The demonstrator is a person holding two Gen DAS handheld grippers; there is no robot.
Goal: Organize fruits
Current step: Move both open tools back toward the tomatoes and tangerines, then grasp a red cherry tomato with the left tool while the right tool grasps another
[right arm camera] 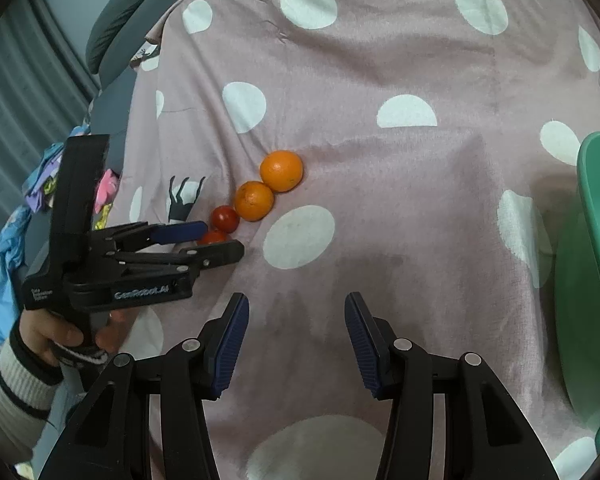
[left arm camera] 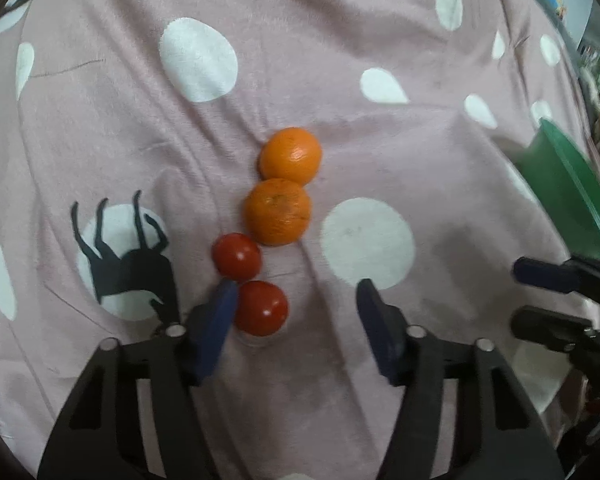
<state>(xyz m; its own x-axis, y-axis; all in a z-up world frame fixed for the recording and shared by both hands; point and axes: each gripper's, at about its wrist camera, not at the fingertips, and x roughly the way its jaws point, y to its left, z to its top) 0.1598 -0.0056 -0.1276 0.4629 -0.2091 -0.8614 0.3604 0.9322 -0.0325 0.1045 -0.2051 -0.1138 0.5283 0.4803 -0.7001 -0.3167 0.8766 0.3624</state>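
Left wrist view has the left gripper low over the dotted pink blanket, its jaws partway in around the nearest tomato. The left pad touches that tomato's side, while the right pad stands clear of it with bare cloth between, so the fruit is bracketed, not yet pinched. That offset probably comes from aiming at the end of the row, where one fruit can be lifted without knocking the rest. Just beyond lies a second tomato, then two oranges touching each other in a line running away (like sorted by like, it seems). Farther right sits a green basin, likely where the fruit is bound. From the right wrist, the right gripper hangs half open over the cloth, holding nothing, well apart from the fruit, probably waiting.
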